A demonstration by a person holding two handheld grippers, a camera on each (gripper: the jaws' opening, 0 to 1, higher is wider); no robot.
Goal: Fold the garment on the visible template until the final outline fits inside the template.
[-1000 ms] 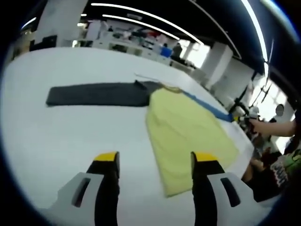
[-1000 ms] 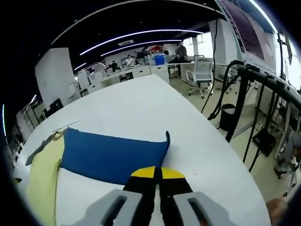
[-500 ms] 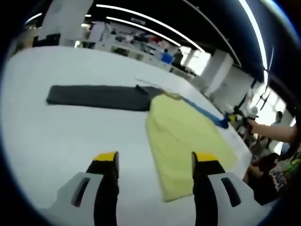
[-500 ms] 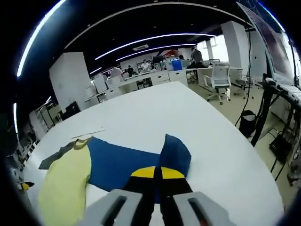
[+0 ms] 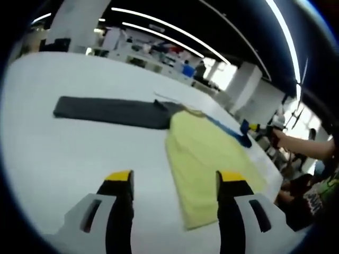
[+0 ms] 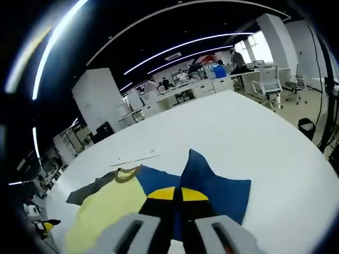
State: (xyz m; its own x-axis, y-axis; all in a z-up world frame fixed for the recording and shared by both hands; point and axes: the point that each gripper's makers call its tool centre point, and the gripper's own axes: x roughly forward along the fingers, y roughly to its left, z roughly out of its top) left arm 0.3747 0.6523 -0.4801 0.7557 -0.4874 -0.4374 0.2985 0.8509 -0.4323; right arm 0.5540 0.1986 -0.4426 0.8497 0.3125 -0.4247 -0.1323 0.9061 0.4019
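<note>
We see a wide white table [image 5: 63,159] carrying a garment [image 5: 212,153] spread flat across it. The garment has a yellow body, one grey sleeve [image 5: 111,110] stretched toward the table's far left side, and a blue sleeve [image 6: 212,185] on the opposite side, toward the table's right edge. In the right gripper view the blue sleeve is lifted and partly turned over above the table, its tip pinched up in front of the camera. Our right gripper [image 6: 174,194] is clenched on that sleeve, yellow tips pressed together with the cloth between them. In the left gripper view it shows small at the table's right edge, carrying the blue tip. Our left gripper [image 5: 174,180] hangs above the near table edge, jaws spread apart, grasping nothing, with the yellow hem just beyond it.
</note>
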